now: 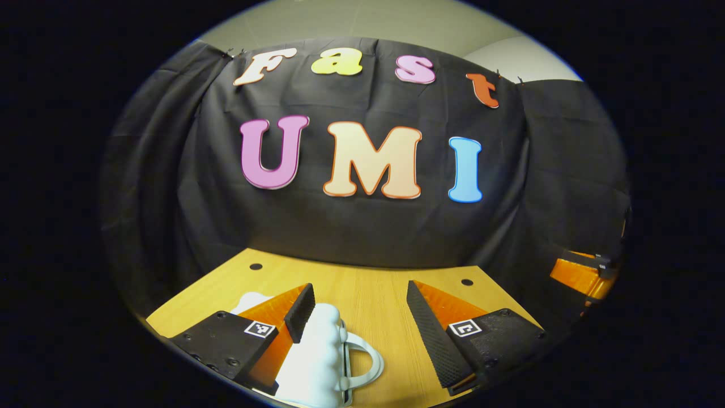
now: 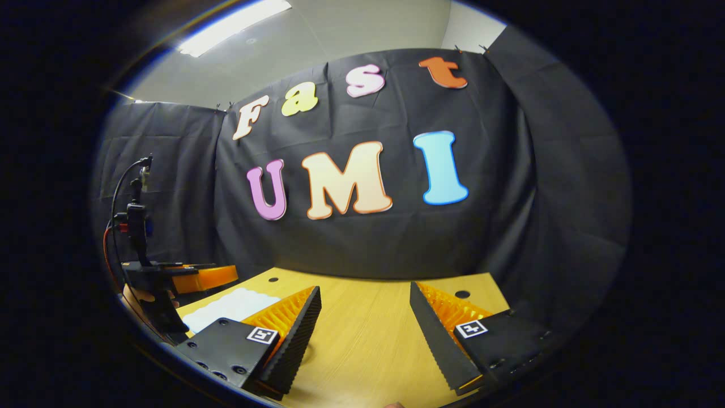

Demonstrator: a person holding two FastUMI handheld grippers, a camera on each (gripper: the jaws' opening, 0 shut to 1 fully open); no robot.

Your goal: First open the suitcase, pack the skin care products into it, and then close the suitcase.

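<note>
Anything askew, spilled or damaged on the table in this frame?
Nothing stands out. The white suitcase lies closed on the wooden table, handle toward the left gripper, whose jaws stand open above it. The right gripper is open over bare wood. No spill or damage shows.

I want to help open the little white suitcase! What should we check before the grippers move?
1. Left gripper open: ok.
2. Right gripper open: ok.
3. Suitcase closed, handle showing in the left gripper view: ok.
4. Handle between the left gripper's fingers: ok.
5. Skin care products located: cannot tell.
6. Wooden table bare ahead of the right gripper: ok.
</note>
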